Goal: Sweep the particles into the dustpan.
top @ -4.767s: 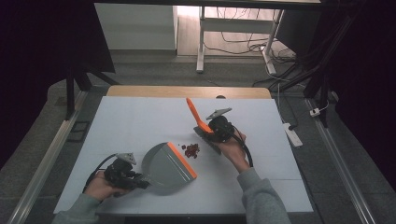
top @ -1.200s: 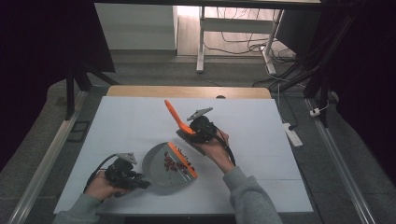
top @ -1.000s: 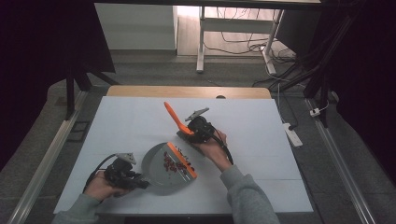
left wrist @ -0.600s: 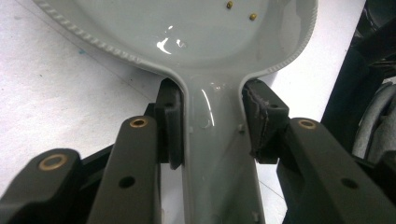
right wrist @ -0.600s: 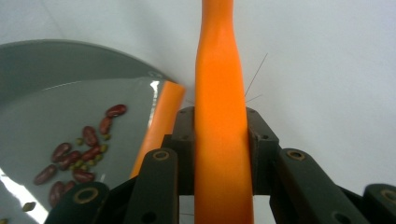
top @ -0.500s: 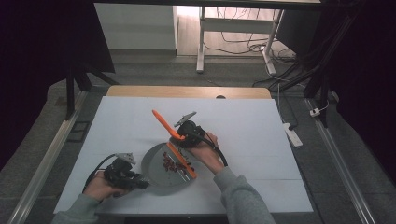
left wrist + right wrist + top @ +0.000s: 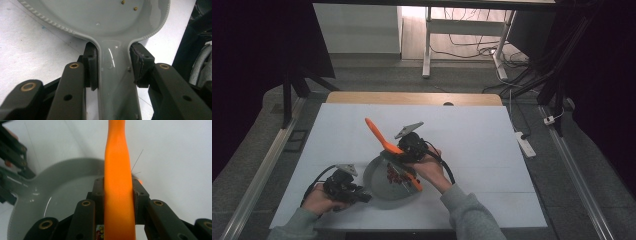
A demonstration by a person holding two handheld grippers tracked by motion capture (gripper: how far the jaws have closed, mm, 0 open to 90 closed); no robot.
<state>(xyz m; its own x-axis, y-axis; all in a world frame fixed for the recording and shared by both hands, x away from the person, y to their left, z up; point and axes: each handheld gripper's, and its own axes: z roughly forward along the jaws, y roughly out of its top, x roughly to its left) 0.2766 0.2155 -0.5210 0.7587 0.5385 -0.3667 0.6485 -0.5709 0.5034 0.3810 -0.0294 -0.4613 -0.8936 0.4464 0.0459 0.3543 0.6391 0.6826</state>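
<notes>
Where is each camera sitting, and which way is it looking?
High view: above the person's side, looking forward and down at the white table; forearms, left gripper, right gripper.
Left gripper view: on the left gripper, looking along its jaws, clamped on the grey plastic dustpan's handle.
Right gripper view: on the right gripper, clamped on the orange plastic brush handle.
All three share the dustpan.
</notes>
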